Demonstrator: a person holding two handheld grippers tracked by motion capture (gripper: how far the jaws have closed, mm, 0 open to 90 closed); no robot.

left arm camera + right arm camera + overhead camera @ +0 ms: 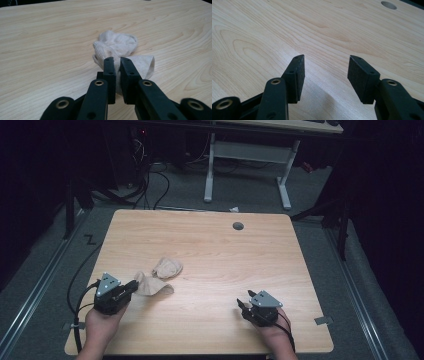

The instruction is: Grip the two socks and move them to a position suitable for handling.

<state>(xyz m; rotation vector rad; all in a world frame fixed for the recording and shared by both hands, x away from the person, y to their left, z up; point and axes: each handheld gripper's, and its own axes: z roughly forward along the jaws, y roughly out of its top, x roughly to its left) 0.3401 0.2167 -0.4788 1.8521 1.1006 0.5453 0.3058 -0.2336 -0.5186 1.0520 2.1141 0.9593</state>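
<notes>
A: My left claw (117,65) pinches the near sock (140,65) on the tabletop (215,245); right claw (325,65) spread, holding nothing.

B: Risk?

A: Thin pinch at the edge. Lifting fast could slip it free, or drag the other sock (167,267).

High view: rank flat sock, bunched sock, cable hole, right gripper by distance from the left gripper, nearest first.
1. Flat sock: pinched in the left gripper, at the table's near left.
2. Bunched sock: just beyond the flat sock, slightly farther right.
3. Right gripper: across the near edge, at the right.
4. Cable hole: far side, right of centre.
</notes>
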